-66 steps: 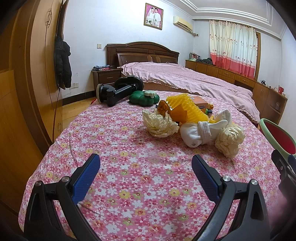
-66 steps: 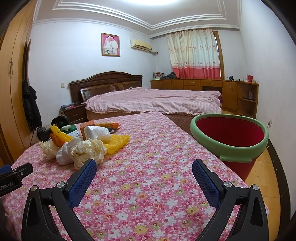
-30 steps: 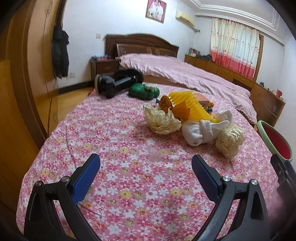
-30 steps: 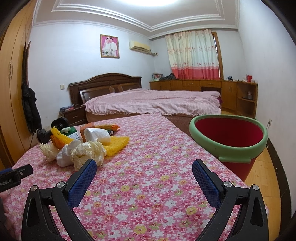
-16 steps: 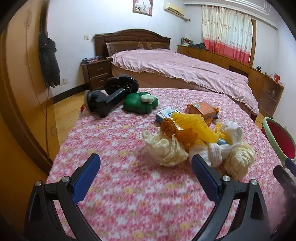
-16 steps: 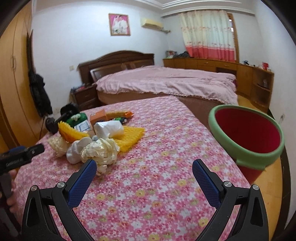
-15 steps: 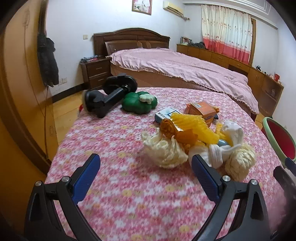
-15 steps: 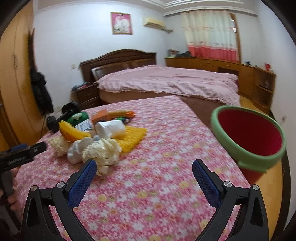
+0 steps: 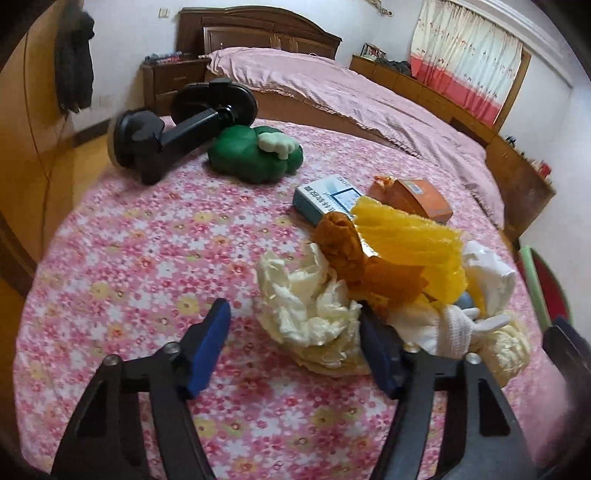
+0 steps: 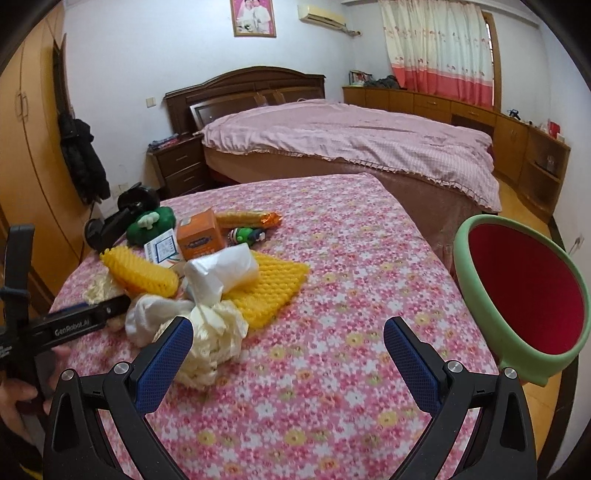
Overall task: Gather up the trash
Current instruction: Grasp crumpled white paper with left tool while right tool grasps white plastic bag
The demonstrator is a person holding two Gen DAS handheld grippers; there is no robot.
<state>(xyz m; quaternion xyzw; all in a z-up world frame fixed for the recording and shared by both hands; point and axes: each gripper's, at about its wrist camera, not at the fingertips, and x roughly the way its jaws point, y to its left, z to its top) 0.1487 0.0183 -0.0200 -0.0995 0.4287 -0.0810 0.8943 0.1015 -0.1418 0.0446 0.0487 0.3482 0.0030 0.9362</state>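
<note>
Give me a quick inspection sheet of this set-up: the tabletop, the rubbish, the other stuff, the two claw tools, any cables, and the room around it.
Surface: round table under a pink floral tablecloth.
Job's things: crumpled cream paper wad, yellow foam netting, white rolled cloth, piled together; red bin with green rim beside the table's edge.
Clutter: green plush toy, black suction-cup holder, orange carton, blue-and-white box.
Grippers: left gripper open, the right finger against the paper wad; right gripper open, holding nothing.
Cables: thin cord down the wooden wardrobe.
Surroundings: bed with pink cover, red-and-white curtains, framed photo.
</note>
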